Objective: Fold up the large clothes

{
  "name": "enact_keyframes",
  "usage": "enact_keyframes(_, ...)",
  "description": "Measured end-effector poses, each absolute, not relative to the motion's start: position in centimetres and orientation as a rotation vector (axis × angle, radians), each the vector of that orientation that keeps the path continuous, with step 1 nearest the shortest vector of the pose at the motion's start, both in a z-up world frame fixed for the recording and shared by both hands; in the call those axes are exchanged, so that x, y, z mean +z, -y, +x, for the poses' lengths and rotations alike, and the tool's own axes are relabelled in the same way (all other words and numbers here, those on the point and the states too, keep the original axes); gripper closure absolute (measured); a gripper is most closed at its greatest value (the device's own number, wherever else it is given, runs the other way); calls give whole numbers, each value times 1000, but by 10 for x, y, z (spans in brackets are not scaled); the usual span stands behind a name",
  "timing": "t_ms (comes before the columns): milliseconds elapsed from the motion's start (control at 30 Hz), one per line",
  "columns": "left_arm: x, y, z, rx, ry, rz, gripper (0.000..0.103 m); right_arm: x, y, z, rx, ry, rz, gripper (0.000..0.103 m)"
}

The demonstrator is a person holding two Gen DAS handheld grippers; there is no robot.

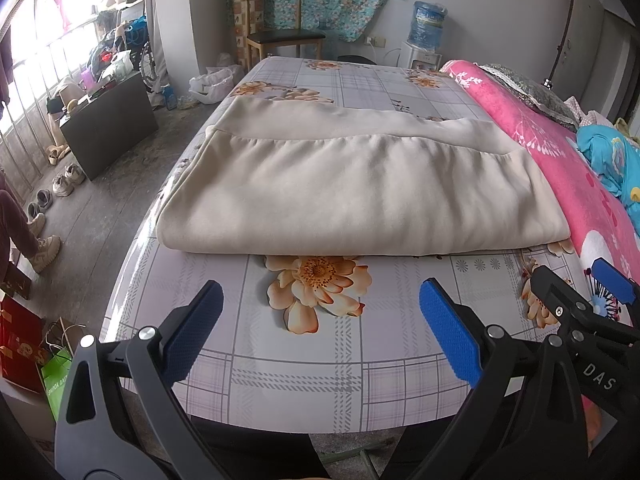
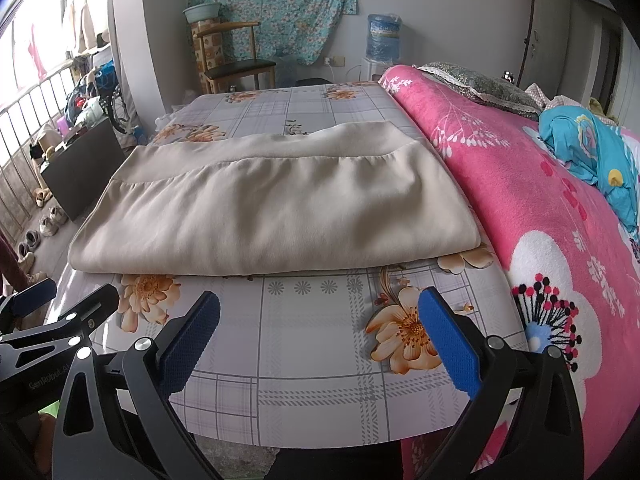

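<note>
A large beige garment (image 1: 352, 188) lies folded flat on the floral plaid table (image 1: 304, 372), its folded edge toward me; it also shows in the right wrist view (image 2: 272, 208). My left gripper (image 1: 320, 332) is open and empty, hovering over the table's near edge, short of the garment. My right gripper (image 2: 320, 336) is open and empty too, beside the left one and short of the garment. The right gripper shows at the right edge of the left wrist view (image 1: 576, 300), and the left gripper at the left edge of the right wrist view (image 2: 60, 312).
A pink floral blanket (image 2: 532, 208) covers the bed along the table's right side, with a blue cloth (image 2: 588, 148) on it. A wooden chair (image 1: 280, 32) and a water dispenser (image 1: 426, 32) stand behind. A dark cabinet (image 1: 108, 124), shoes (image 1: 60, 184) and bags (image 1: 56, 372) are left on the floor.
</note>
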State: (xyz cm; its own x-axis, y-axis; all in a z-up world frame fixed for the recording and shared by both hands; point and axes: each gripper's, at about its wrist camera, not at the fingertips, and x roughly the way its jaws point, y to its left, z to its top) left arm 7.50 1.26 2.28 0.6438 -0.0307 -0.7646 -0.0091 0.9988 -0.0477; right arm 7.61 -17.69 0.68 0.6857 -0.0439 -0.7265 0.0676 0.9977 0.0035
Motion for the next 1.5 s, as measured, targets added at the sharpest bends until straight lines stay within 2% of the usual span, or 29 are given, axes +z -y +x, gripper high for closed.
enact_keyframes(1500, 23, -13, 75, -12, -872, -49, 8, 10, 173, 77, -64, -814, 29, 6)
